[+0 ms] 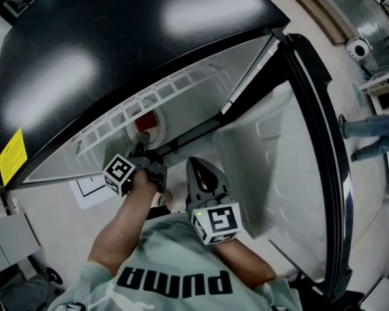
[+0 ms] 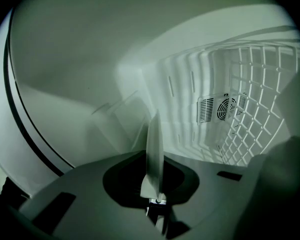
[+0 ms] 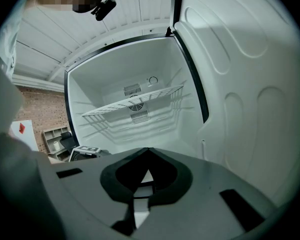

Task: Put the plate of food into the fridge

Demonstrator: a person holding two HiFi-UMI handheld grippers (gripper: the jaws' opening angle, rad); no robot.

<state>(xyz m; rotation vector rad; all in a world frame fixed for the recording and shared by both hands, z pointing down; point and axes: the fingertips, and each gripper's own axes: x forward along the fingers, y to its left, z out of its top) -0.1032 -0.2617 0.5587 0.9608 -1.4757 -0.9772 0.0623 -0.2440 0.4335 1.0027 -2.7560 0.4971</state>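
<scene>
My left tool (image 1: 142,153) reaches into the open fridge (image 1: 117,50), a glossy black-topped cabinet with a smooth white moulded lining. Its jaws are clamped on the rim of the plate (image 2: 154,149), which in the left gripper view shows edge-on as a thin white blade rising from between them. From the head view the plate (image 1: 148,123) is round and white with a patch of red food (image 1: 142,116) on it. It sits inside the cabinet at the front edge of the white wire shelf (image 1: 168,89). I can't tell whether it rests on anything.

Beyond the plate, the ribbed back wall carries a slotted fan vent (image 2: 222,108), with the shelf's grid beside it.

My right tool (image 1: 201,173) hangs outside the opening, just beside the left one, jaws pressed together with nothing between them. It faces the cavity and the door (image 1: 272,167), which stands open with rounded embossed panels on its inner face.
</scene>
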